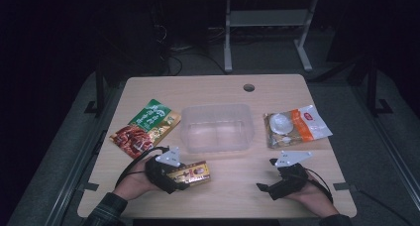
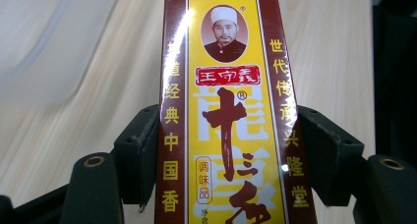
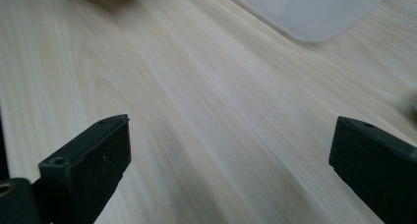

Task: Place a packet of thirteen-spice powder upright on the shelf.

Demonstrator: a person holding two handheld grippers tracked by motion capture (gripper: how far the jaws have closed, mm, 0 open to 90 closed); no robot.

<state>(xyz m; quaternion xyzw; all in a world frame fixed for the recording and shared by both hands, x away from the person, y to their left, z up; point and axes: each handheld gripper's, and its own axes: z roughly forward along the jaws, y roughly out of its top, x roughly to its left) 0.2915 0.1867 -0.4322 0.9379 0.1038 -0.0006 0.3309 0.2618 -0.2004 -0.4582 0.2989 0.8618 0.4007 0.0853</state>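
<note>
Left claw (image 1: 190, 176) closed on the box (image 1: 190, 173), jaws pressing both long sides near its lower end, as seen along the left claw view (image 2: 223, 135). Box carried flat, label up, just past the jaws and low over the tabletop (image 1: 233, 186). Judged the step: carrying the box to the bin (image 1: 217, 128), just ahead and a little to the right of that claw. Best done by keeping the squeeze even, lifting enough to clear the near rim, and letting go only once well inside the walls. Box long and gripped near one end, so likely to droop or twist if hurried.

Right claw (image 1: 270, 186) wide open and empty, jaws far apart over bare wood in the right claw view (image 3: 226, 155), with a bin corner (image 3: 314, 13) ahead.

Green pouch (image 1: 146, 126) just beyond the left claw, touching nothing; white pouch (image 1: 295, 127) beyond the right claw. Open wood between the two claws; near tabletop edge close behind both hands, so little room to draw back.
</note>
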